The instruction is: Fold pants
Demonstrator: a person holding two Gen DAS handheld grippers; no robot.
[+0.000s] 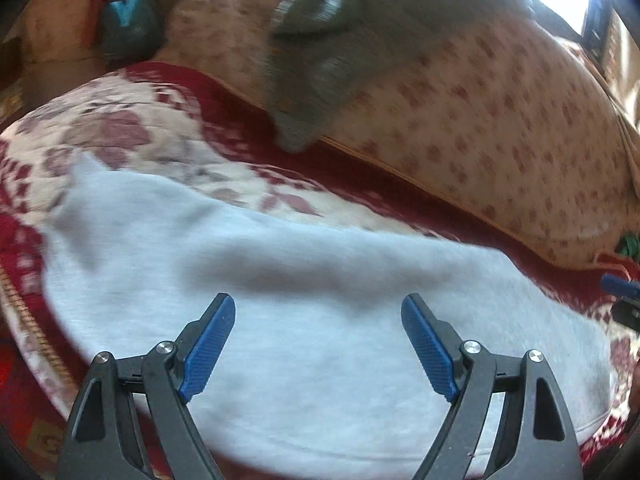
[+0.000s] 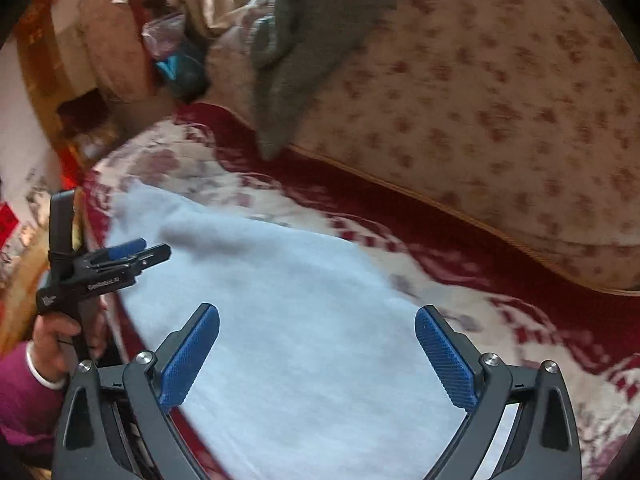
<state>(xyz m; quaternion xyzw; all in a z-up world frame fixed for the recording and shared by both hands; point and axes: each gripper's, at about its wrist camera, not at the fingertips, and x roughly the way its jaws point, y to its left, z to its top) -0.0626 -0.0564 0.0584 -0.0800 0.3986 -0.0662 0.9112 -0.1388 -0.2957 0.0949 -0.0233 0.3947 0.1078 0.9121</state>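
Note:
Light grey-white pants [image 1: 280, 280] lie spread flat on a red and cream patterned seat cover [image 1: 120, 136]; they also show in the right wrist view [image 2: 300, 320]. My left gripper [image 1: 318, 308] is open and empty just above the pants. My right gripper [image 2: 316, 320] is open and empty above the pants too. The left gripper [image 2: 132, 254] appears at the left edge of the right wrist view, held by a hand. The tip of the right gripper [image 1: 620, 286] shows at the right edge of the left wrist view.
A floral sofa back cushion [image 1: 500, 120] rises behind the seat, with a grey garment [image 1: 340, 60] draped over it. A dark bag with blue marking [image 1: 128, 24] sits at the far left corner. A person's purple sleeve [image 2: 24, 400] is at the lower left.

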